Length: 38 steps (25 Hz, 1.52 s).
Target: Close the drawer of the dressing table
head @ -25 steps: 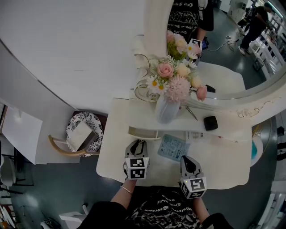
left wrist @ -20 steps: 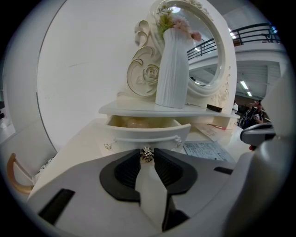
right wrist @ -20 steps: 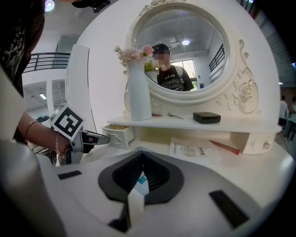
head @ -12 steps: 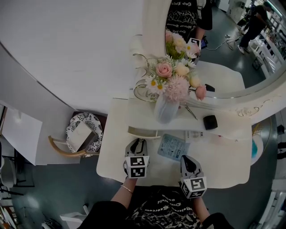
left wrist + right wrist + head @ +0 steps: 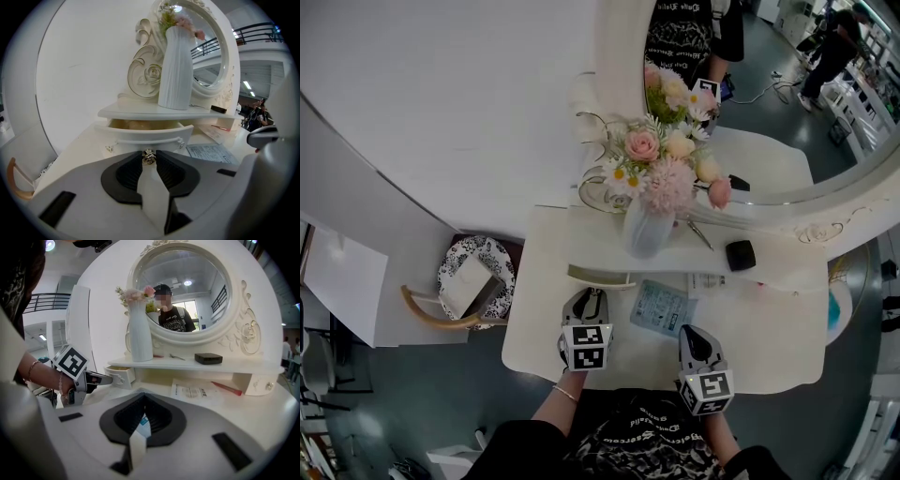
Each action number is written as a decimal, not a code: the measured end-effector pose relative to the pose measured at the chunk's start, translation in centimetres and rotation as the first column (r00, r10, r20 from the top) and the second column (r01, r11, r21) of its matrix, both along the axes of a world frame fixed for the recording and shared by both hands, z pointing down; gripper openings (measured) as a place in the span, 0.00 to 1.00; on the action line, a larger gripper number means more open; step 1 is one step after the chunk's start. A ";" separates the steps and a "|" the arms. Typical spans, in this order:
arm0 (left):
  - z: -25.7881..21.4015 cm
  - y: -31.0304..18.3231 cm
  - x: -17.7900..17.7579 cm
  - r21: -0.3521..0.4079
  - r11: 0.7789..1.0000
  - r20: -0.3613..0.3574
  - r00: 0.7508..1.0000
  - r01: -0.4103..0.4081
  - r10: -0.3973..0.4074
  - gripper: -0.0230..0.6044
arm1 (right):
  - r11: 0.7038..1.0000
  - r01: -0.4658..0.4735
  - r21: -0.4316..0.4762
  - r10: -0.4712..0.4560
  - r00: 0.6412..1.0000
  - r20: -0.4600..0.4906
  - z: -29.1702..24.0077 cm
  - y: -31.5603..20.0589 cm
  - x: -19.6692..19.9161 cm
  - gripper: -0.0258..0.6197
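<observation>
Left gripper (image 5: 149, 153) jaws clamp the knob (image 5: 148, 158) of the open drawer (image 5: 140, 134); right gripper (image 5: 144, 397) jaws seemingly clenched

Cream-white drawer (image 5: 145, 134) — pulled open, curved front

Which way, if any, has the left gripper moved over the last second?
No. The left gripper keeps the same spot against the open drawer, its tips at the drawer knob.
</observation>
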<state>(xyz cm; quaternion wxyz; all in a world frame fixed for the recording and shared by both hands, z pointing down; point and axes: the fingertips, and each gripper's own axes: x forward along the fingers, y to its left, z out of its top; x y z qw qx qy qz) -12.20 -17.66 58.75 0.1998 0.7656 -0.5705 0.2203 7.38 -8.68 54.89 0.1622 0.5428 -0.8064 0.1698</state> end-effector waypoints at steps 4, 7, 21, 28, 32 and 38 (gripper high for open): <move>0.1 -0.2 0.0 0.001 1.000 0.006 1.000 -0.001 0.001 0.20 | 1.000 -0.008 -0.003 0.008 1.000 0.001 0.2 0.1 0.3 0.06; 0.1 -0.3 0.0 0.001 1.000 0.006 1.000 0.002 -0.002 0.20 | 1.000 -0.010 -0.004 0.010 1.000 -0.001 0.2 0.0 0.4 0.06; 0.1 -0.6 0.1 0.006 1.000 0.012 1.000 -0.006 0.006 0.20 | 1.000 -0.009 -0.010 0.009 1.000 0.004 0.4 -0.1 0.4 0.06; 0.0 -0.9 0.2 0.007 1.000 0.011 1.000 -0.003 0.003 0.20 | 1.000 -0.012 -0.010 0.012 1.000 0.005 0.4 -0.2 0.6 0.06; 0.1 -1.0 0.2 0.008 1.000 0.011 1.000 -0.006 0.006 0.20 | 1.000 -0.010 -0.013 0.010 1.000 0.005 0.6 -0.2 0.5 0.06; 0.4 -1.3 0.1 0.009 1.000 0.015 1.000 -0.009 0.009 0.20 | 1.000 -0.013 -0.013 0.013 1.000 0.003 0.6 -0.2 0.5 0.06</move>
